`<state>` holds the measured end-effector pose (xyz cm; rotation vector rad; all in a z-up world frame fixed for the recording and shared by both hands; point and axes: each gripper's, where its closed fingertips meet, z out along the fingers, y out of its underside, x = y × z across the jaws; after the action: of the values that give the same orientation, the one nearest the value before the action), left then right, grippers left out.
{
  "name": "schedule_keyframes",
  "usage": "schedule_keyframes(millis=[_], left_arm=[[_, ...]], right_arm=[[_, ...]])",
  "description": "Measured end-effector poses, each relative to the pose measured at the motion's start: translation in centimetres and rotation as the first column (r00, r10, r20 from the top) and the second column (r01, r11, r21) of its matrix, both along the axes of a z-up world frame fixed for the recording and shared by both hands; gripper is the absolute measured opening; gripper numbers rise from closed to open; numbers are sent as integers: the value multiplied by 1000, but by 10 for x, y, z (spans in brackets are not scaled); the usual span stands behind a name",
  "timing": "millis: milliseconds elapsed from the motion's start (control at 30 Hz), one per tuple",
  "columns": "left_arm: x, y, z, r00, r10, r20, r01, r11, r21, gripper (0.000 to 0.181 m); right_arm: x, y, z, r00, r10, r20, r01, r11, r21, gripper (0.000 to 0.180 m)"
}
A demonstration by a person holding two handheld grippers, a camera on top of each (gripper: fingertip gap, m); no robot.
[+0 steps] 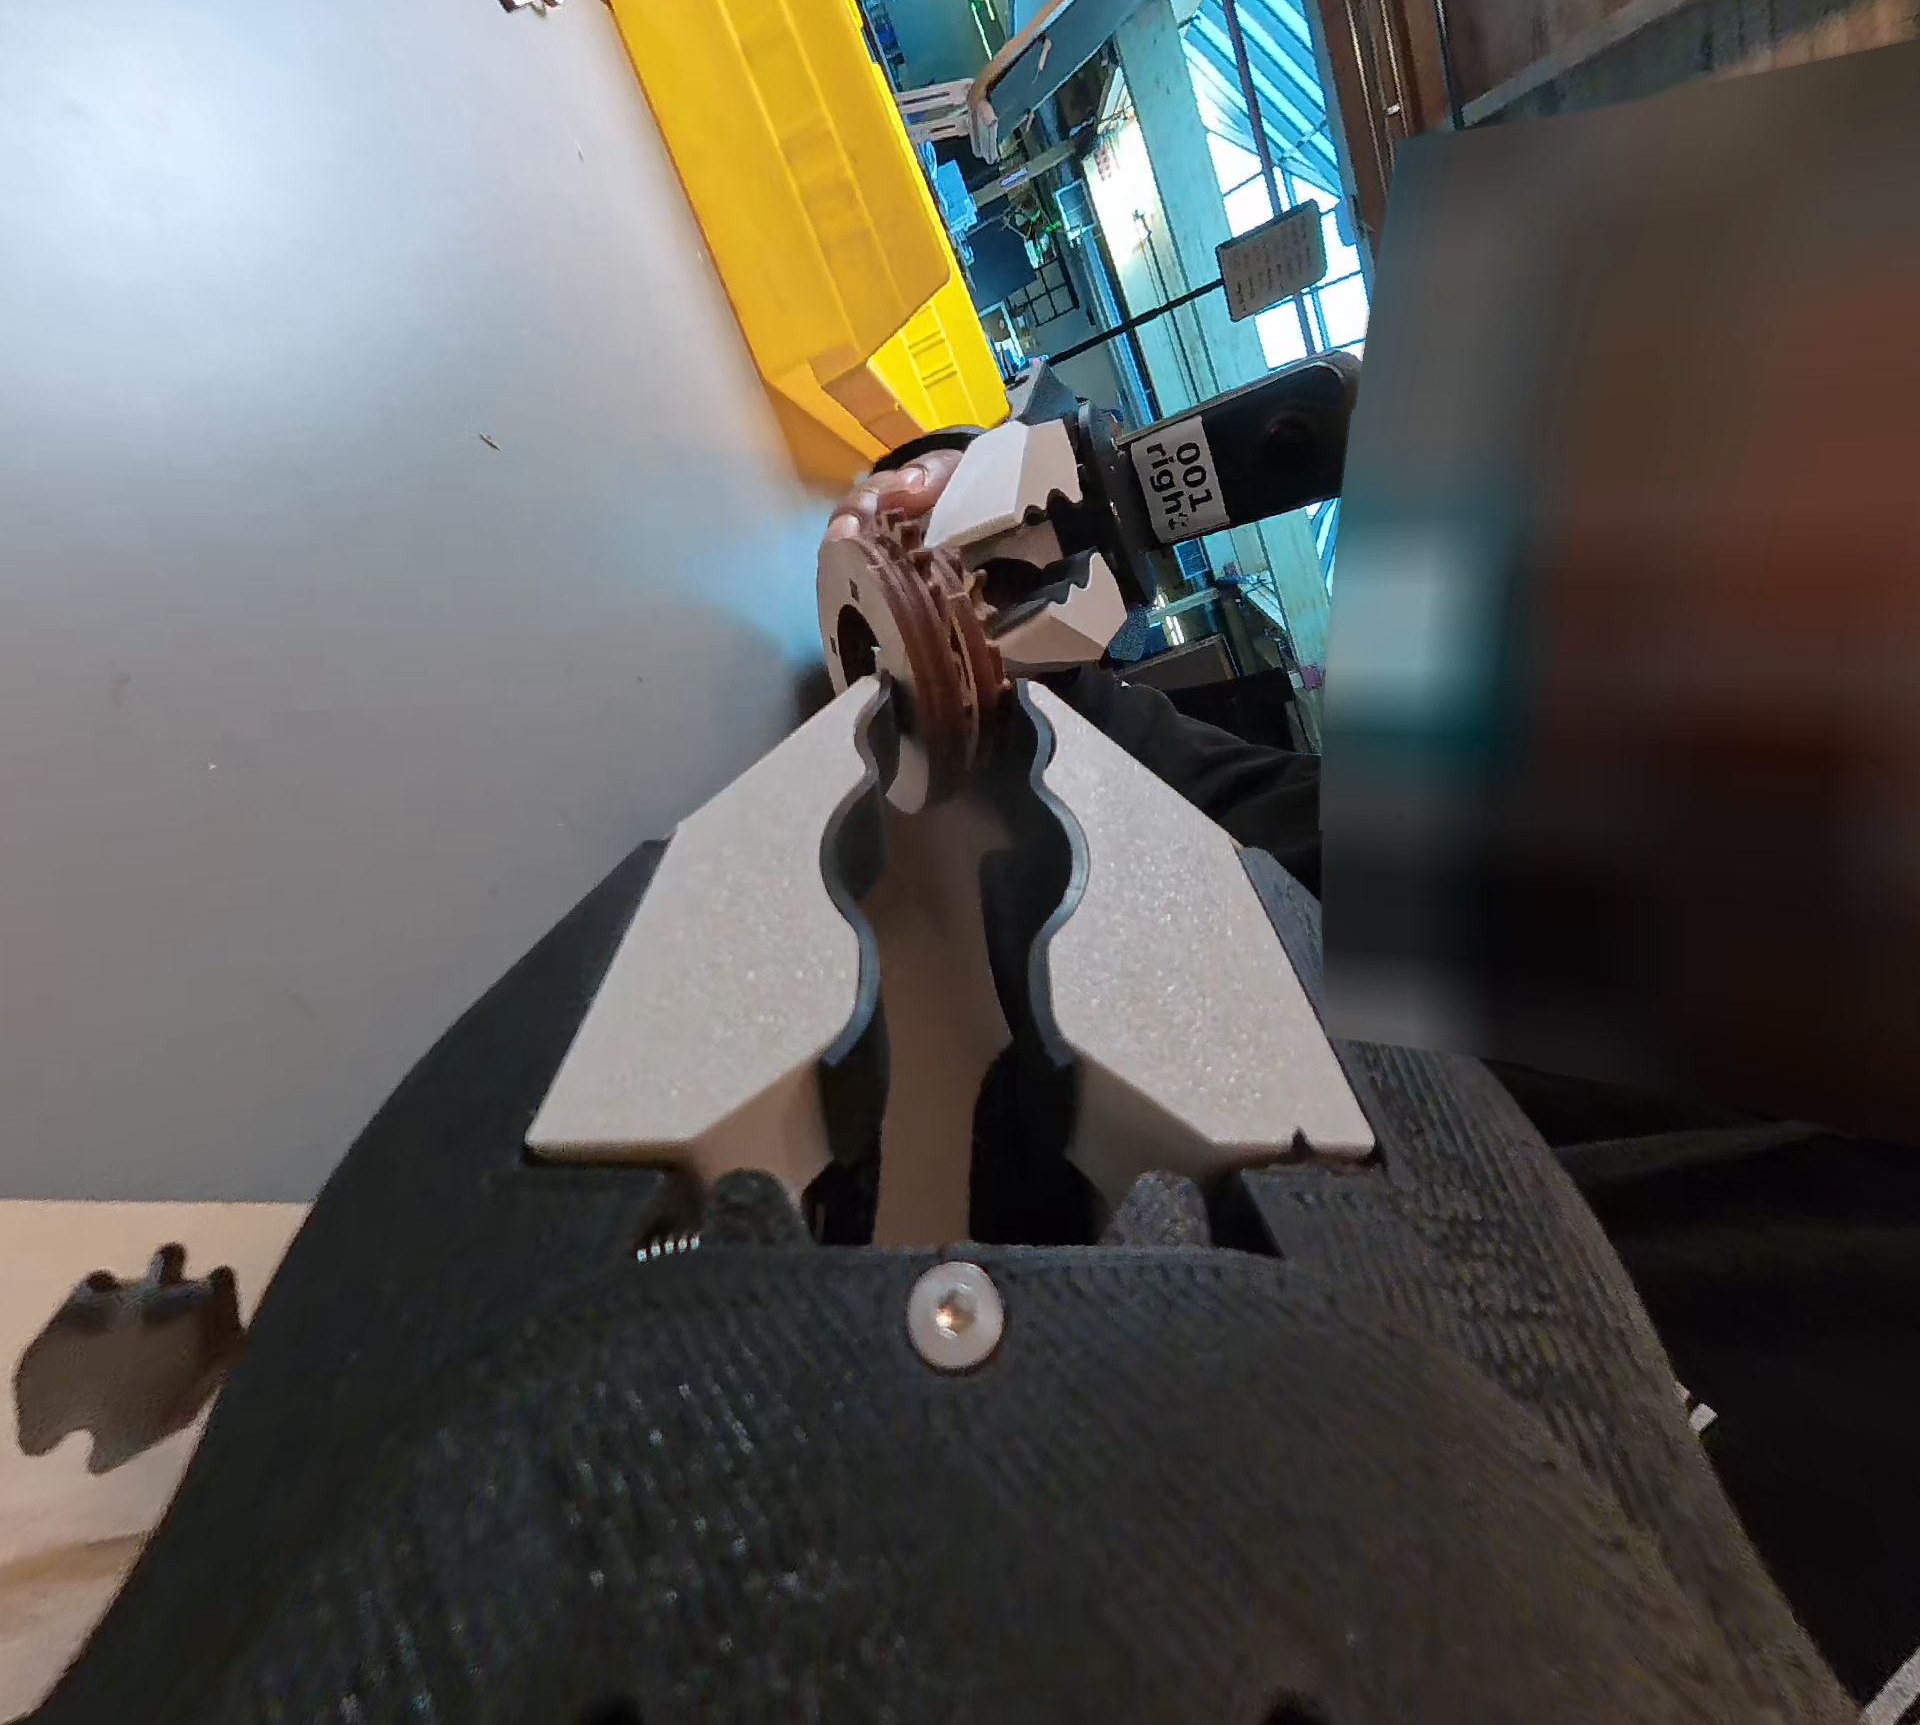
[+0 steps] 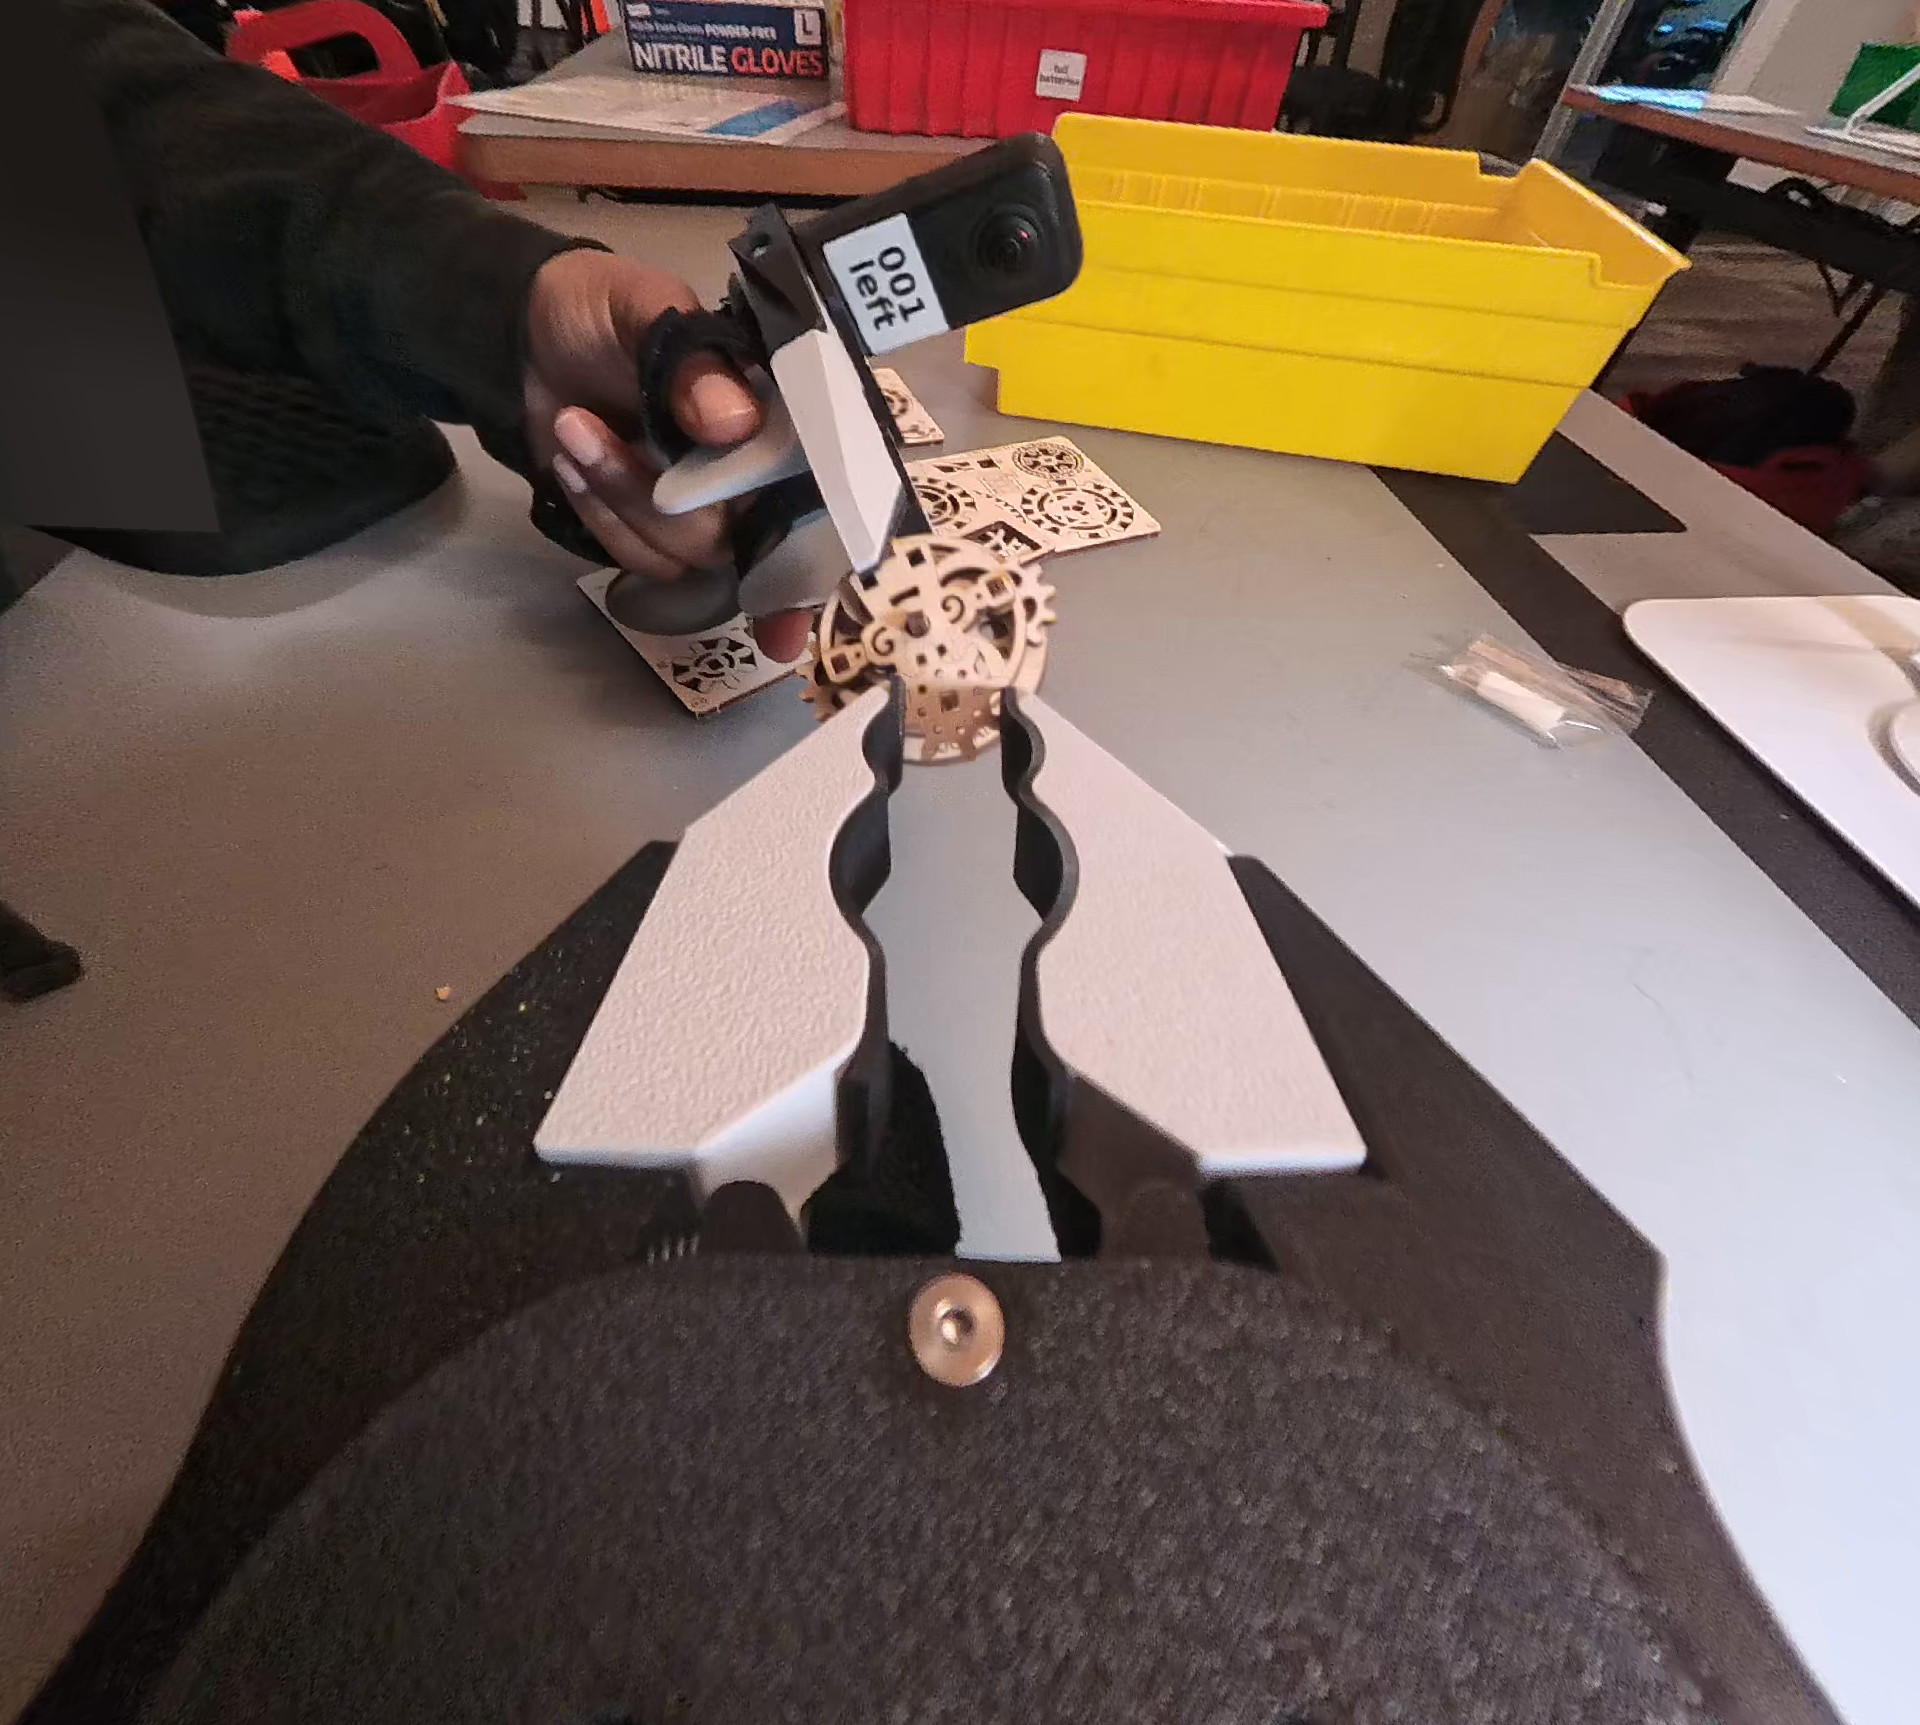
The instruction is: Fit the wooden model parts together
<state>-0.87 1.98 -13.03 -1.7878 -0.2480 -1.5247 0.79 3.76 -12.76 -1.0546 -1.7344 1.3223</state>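
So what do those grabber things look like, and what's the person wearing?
Each gripper, right gripper and left gripper, has a rough black body, a silver screw and two pale wedge fingers with wavy black edges. A black camera with a white label sits on top. The sleeve is dark.

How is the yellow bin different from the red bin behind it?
The yellow bin stands on the grey table near the wooden gear model; the red bin sits farther back on another table. The yellow bin shows stepped front walls, the red bin ribbed walls and a small white label. Both are plastic open-topped bins.
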Motion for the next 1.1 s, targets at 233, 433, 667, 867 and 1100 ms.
schedule_keyframes(millis=[233, 433, 667, 867, 1100], left_arm=[[-1, 0, -2, 1000, 18, 0, -18, 1000, 17, 19], [8, 4, -6, 999, 8, -35, -7, 1000, 27, 19], [14, 8, -8, 999, 0, -51, 2, 1000, 29, 19], [15, 8, -9, 999, 1, -51, 0, 1000, 29, 19], [14, 9, -11, 998, 11, -55, -9, 1000, 29, 19]], right_arm=[[-1, -4, -5, 1000, 5, 9, -5, 1000, 17, 16], [-2, -8, -5, 1000, -1, 6, 1, 1000, 28, 16], [-2, -7, -3, 1000, -9, -2, 9, 999, 31, 16], [-1, -8, -4, 1000, -5, 5, 5, 999, 51, 16], [-2, -7, -7, 999, -24, 44, 22, 998, 52, 16]])
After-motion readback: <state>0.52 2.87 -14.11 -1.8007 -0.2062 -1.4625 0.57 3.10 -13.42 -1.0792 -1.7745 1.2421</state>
